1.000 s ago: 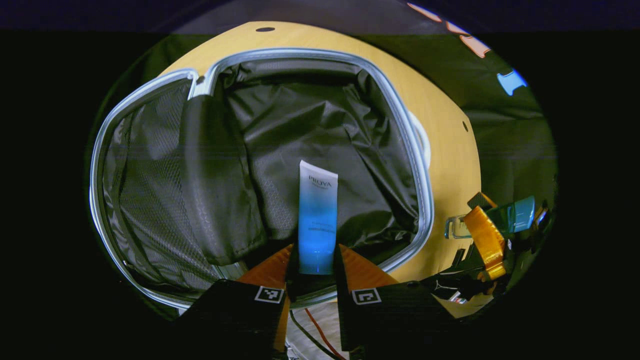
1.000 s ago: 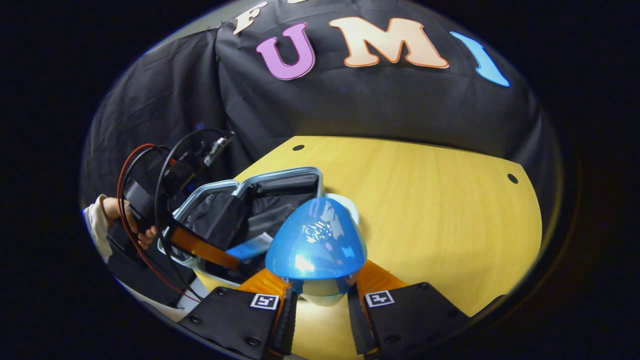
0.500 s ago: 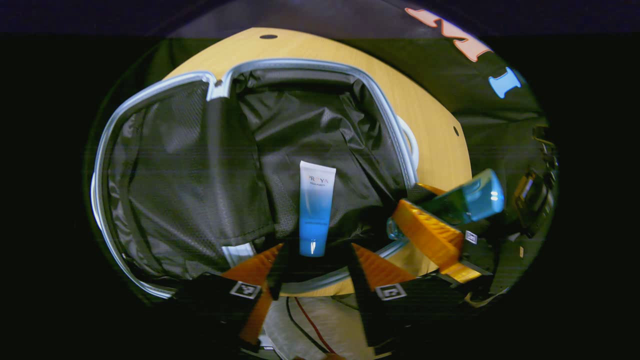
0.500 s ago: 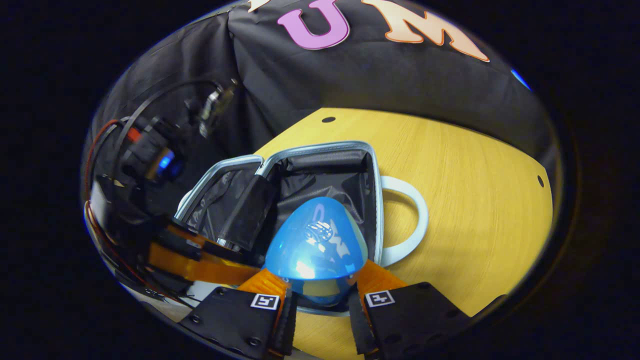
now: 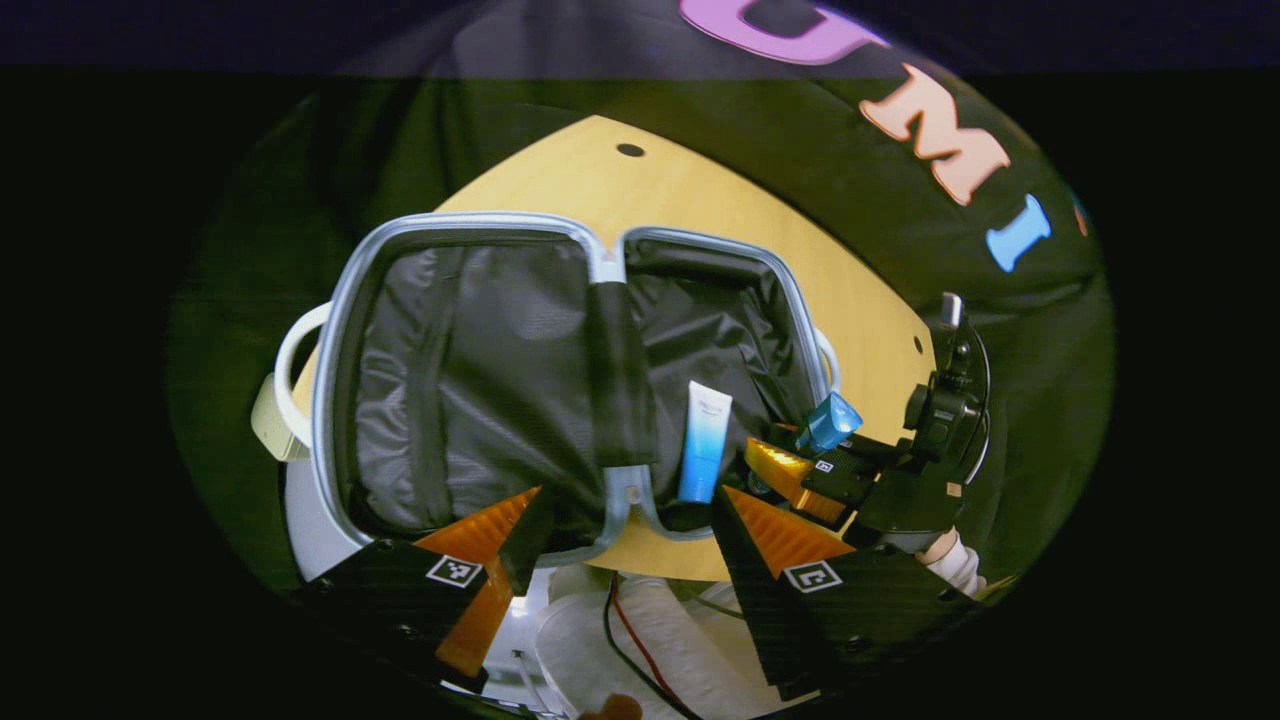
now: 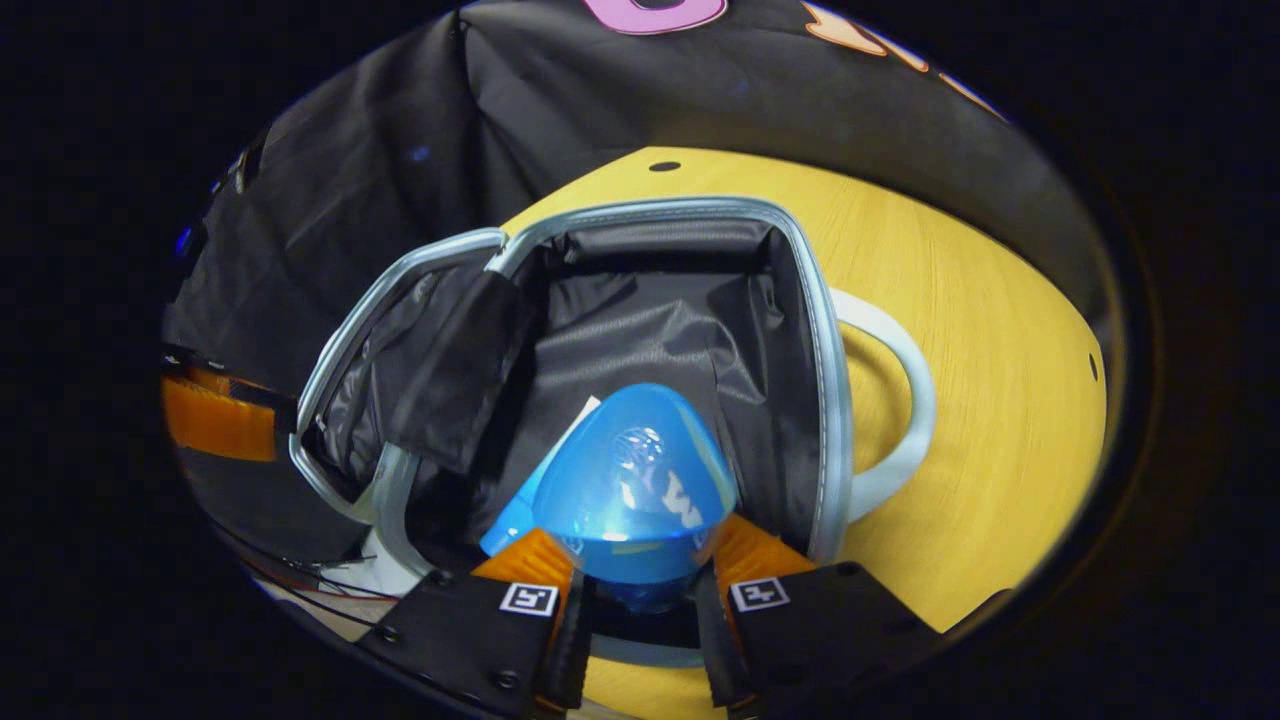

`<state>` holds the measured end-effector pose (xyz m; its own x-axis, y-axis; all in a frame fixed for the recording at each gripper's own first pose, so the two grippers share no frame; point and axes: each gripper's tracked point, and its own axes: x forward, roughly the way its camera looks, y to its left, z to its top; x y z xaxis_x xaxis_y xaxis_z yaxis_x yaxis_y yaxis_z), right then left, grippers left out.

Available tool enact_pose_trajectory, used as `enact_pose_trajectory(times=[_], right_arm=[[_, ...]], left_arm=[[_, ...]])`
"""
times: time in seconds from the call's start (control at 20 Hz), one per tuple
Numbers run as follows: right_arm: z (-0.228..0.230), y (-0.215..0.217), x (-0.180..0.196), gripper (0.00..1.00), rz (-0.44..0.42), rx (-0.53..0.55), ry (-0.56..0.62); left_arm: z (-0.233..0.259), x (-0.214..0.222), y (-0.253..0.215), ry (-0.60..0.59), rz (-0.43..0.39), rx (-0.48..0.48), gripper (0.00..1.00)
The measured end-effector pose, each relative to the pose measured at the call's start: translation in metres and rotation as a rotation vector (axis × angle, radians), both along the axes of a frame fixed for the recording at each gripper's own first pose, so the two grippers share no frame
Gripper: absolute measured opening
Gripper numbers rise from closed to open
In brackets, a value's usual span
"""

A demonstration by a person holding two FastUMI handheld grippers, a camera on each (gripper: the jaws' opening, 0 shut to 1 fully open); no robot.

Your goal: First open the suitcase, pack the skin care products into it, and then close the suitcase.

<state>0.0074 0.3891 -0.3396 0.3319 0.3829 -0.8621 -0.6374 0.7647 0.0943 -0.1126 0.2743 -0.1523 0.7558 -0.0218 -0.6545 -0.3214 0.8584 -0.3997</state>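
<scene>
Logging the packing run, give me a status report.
Left tongs open, empty. Right tongs shut on blue-capped bottle, over the open suitcase. Tube lying inside. Nothing in the way.

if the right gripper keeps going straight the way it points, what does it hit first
Probably the tube lying in the open suitcase, or the black lining beside it. The right gripper, shut on the blue-capped bottle, points into that compartment. Depth is unclear, and the bottle would touch first.
</scene>
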Motion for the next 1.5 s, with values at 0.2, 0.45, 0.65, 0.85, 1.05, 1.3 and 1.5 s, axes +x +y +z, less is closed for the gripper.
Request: enact_pose_trajectory(times=[0.2, 0.45, 0.65, 0.85, 1.05, 1.3, 1.5], right_arm=[[-0.004, 0.008, 0.002, 0.46, -0.016, -0.004, 0.016], [0.003, 0.022, -0.003, 0.70, 0.003, 0.034, 0.002], [0.025, 0.025, -0.002, 0.97, 0.016, 0.065, -0.065], [0.055, 0.021, 0.000, 0.98, -0.034, 0.119, -0.098], [0.081, 0.011, 0.000, 0.94, -0.093, 0.163, -0.113], [0.111, -0.004, 0.009, 0.98, -0.186, 0.209, -0.156], [0.125, -0.019, 0.012, 0.98, -0.227, 0.197, -0.192]], left_arm=[[-0.002, -0.018, 0.048, -0.036, 0.112, -0.036, 0.93], [-0.002, -0.044, 0.126, -0.053, 0.276, -0.038, 0.93], [-0.019, -0.062, 0.182, -0.040, 0.385, -0.027, 0.93], [-0.040, -0.075, 0.231, -0.009, 0.443, -0.036, 0.93], [-0.062, -0.064, 0.247, -0.010, 0.443, -0.097, 0.91], [-0.079, -0.035, 0.251, -0.049, 0.401, -0.238, 0.77], [-0.085, -0.024, 0.250, -0.062, 0.394, -0.322, 0.46]])
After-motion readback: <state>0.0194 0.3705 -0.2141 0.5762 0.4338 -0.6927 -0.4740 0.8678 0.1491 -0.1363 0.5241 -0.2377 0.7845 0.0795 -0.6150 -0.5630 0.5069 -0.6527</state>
